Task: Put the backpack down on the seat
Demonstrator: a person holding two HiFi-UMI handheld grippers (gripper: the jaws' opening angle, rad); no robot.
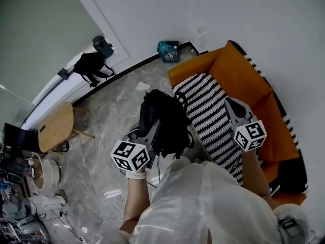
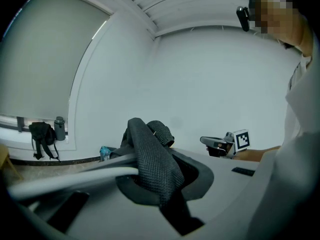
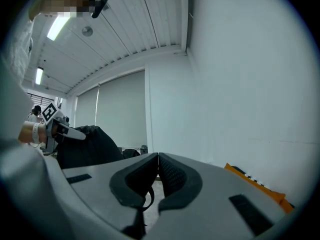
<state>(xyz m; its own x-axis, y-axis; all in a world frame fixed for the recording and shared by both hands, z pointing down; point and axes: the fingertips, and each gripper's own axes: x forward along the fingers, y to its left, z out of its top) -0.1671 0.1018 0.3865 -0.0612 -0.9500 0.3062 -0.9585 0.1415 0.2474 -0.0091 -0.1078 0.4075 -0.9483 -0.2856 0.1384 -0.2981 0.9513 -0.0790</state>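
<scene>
Left claw (image 2: 152, 176) clamped on backpack strap (image 2: 147, 144) | right claw (image 3: 156, 171) closed, empty | backpack (image 1: 165, 118) beside striped seat (image 1: 213, 121)

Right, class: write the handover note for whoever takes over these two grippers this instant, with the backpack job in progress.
Left gripper: fingers shut on the backpack's black strap. The backpack hangs from it at the front edge of the striped seat of the orange sofa.
Right gripper: fingers shut, empty, held over the seat.
Done: backpack is up and at the sofa.
Left: move it over the seat, lower it until it rests, then open the left fingers.
</scene>
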